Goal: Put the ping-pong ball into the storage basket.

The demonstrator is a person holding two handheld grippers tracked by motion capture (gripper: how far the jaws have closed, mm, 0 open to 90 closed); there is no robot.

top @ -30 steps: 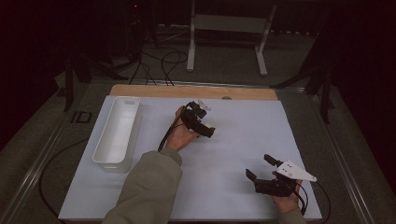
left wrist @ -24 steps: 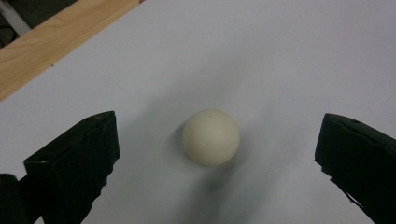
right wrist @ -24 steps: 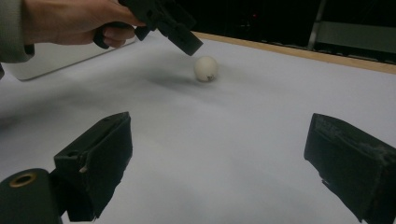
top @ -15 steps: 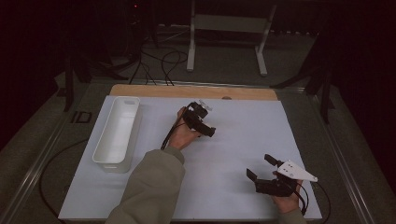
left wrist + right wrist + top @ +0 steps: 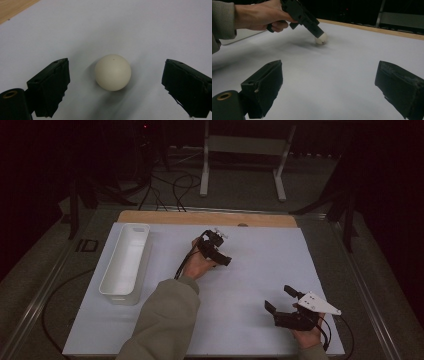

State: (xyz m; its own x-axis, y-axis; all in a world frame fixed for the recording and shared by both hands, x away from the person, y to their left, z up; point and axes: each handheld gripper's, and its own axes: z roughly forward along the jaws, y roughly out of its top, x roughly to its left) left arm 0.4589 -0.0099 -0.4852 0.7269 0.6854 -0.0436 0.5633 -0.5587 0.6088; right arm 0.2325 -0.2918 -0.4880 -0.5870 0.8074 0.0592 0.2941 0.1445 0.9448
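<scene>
Cream-white ball [image 5: 113, 72], small and round, is seen at the centre of the left gripper view, lying on the white table sheet [image 5: 260, 270] between the two black jaws of the left gripper [image 5: 224, 260], clear of both pads. The jaws have just been closing in, yet stand wide with gaps on either side of the ball. Right gripper [image 5: 281, 299] is held at the lower right of the high view, jaws wide with nothing between them. White oblong bin [image 5: 125, 262] is placed at centre left, well apart from the ball. Nothing is seen standing between ball and jaws.
</scene>
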